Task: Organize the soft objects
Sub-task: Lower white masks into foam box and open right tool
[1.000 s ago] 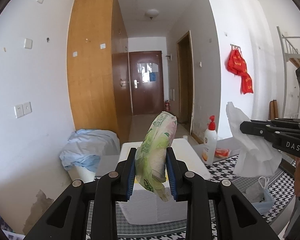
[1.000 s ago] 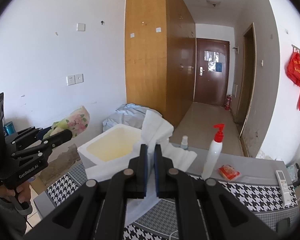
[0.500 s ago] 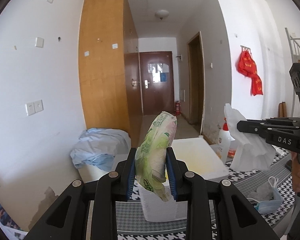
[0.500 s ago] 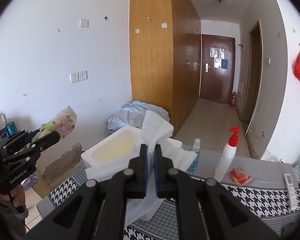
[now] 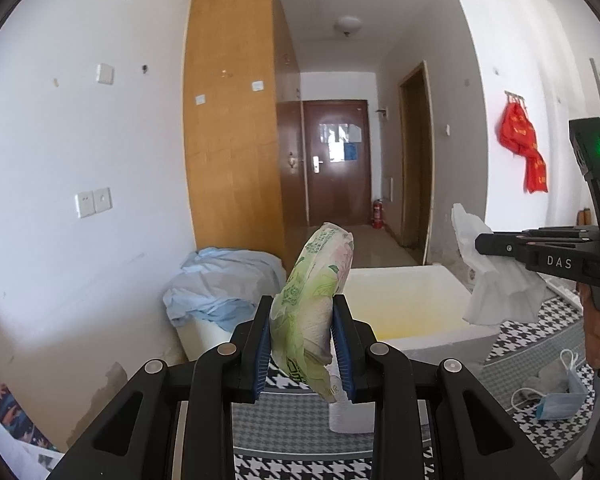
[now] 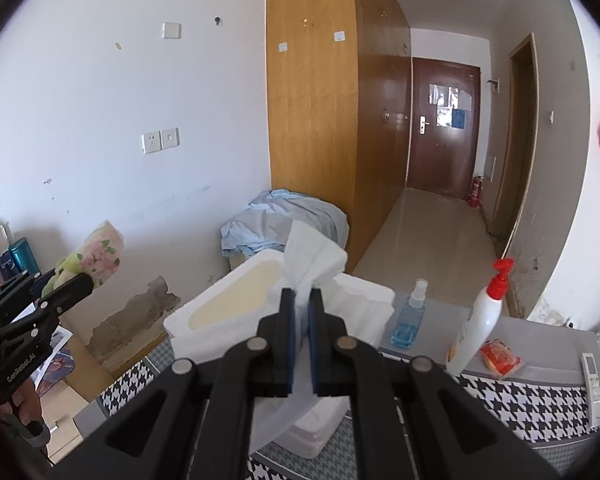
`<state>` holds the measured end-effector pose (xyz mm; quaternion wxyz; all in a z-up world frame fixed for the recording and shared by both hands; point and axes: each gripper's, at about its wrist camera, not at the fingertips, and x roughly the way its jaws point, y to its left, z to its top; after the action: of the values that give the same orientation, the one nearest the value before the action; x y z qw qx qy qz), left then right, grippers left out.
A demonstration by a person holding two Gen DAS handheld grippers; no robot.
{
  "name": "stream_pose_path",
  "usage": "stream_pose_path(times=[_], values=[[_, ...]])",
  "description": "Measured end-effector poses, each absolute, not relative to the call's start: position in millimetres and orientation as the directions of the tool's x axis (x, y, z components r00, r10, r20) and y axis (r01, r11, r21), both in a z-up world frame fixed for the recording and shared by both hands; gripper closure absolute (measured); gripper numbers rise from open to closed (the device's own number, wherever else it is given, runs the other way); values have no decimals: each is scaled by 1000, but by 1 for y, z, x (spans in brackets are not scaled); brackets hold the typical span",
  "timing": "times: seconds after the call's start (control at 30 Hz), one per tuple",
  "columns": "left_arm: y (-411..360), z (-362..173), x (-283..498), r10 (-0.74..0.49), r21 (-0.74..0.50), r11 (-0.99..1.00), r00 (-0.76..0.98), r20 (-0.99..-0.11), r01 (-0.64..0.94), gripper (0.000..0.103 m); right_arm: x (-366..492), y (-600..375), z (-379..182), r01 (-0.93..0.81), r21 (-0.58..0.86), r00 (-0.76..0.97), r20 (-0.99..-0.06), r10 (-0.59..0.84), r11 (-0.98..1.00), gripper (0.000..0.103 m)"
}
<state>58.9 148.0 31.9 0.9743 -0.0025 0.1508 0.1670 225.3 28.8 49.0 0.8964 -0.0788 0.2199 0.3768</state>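
Clamping a crinkly floral tissue pack [image 5: 310, 304], my left gripper [image 5: 302, 344] holds it before the white foam box [image 5: 412, 304]; my right gripper [image 6: 300, 344] pinches limp white tissue [image 6: 312, 256]. Only its view shows the pump bottle [image 6: 480, 320].

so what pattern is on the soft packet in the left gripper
Pale green plastic tissue packet with pink flowers and green print, clamped in the left gripper; clearest in the left wrist view.

Tissue pack [image 5: 308, 312] glossy plastic; wipe [image 6: 312, 256] soft matt paper; box [image 5: 412, 312] matt foam.
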Motion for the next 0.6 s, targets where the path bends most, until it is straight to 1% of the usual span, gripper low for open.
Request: stream_pose_path(times=[0.37, 0.6], values=[[159, 25, 55, 349, 47, 935, 887, -301, -352, 73, 240, 54, 40, -705, 17, 613, -490, 621, 709, 95], [162, 22, 54, 344, 40, 936, 887, -309, -349, 73, 247, 61, 35, -699, 17, 608, -513, 607, 714, 95]])
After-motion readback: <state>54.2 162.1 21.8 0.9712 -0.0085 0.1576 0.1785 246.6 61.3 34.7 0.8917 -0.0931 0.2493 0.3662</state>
